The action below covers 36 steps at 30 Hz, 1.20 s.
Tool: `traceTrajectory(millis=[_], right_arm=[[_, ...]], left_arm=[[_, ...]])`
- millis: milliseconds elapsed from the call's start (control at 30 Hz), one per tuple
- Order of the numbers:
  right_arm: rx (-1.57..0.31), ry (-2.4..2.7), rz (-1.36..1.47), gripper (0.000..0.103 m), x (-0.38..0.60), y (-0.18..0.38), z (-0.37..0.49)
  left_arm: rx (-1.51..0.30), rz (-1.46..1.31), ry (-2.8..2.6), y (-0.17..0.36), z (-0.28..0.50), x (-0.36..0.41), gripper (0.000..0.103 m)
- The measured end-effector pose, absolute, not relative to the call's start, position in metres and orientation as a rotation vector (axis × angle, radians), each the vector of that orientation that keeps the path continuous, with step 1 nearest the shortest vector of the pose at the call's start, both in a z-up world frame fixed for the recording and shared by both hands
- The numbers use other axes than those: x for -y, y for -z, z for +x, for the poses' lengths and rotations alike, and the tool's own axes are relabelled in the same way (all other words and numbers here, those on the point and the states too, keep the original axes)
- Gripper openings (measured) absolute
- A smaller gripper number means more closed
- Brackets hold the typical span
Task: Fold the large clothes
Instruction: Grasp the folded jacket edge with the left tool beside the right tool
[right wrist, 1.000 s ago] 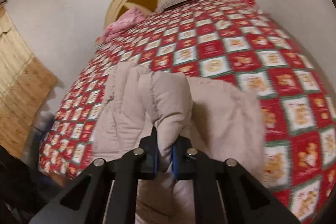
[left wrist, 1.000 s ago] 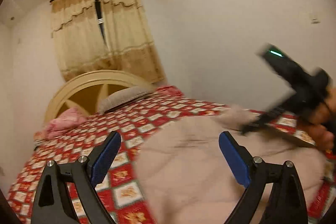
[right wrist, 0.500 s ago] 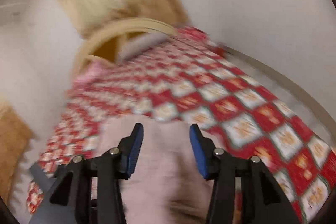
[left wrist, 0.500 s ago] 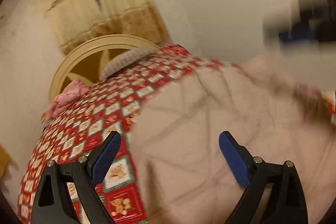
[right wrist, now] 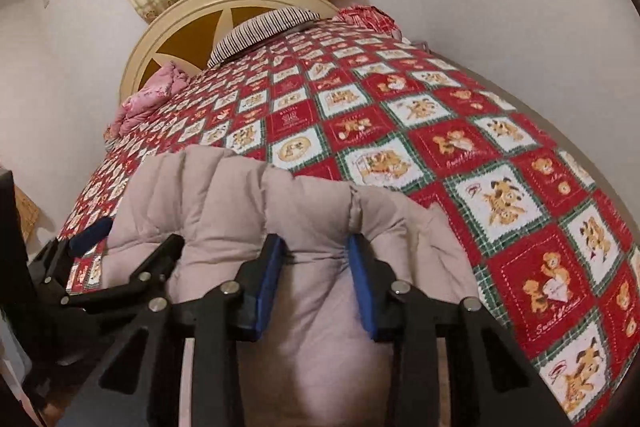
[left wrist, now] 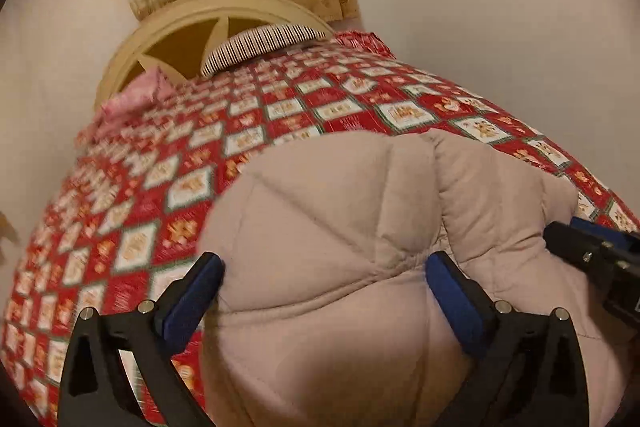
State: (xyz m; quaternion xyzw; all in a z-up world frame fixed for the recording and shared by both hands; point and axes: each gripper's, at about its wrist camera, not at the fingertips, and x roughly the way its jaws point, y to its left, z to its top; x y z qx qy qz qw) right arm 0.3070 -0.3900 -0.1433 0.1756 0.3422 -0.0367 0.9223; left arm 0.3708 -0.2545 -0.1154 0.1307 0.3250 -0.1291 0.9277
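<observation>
Both left tongs [left wrist: 322, 277] and right tongs [right wrist: 316, 259] gape wide, pads straddling the puffy beige coat [left wrist: 340, 211], gripping nothing

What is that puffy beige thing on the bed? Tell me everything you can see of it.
It looks like a quilted, padded jacket, pale beige-pink, stitched into puffy panels with matte fabric. It lies bunched in a thick mound near the foot of the bed, on the red patterned bedspread. The open left gripper straddles a wide bulge; the open right gripper brackets a narrower fold beside it. Sleeves, zip or collar cannot be made out.
</observation>
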Motion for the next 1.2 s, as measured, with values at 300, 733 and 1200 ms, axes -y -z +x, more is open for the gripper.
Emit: traceTrajectory(millis=[300, 733, 1200], right_arm=[[-0.749, 0.089, 0.351, 0.038, 0.385, 0.165, 0.319], [-0.772, 0.114, 0.323, 0.038, 0.38, 0.179, 0.329], [-0.776, 0.125, 0.308, 0.038, 0.379, 0.182, 0.332]], left_arm=[[-0.673, 0.249, 0.256, 0.137, 0.378, 0.25, 0.102], [-0.71, 0.227, 0.256, 0.15, 0.386, 0.249, 0.102], [-0.724, 0.228, 0.257, 0.153, 0.388, 0.248, 0.102]])
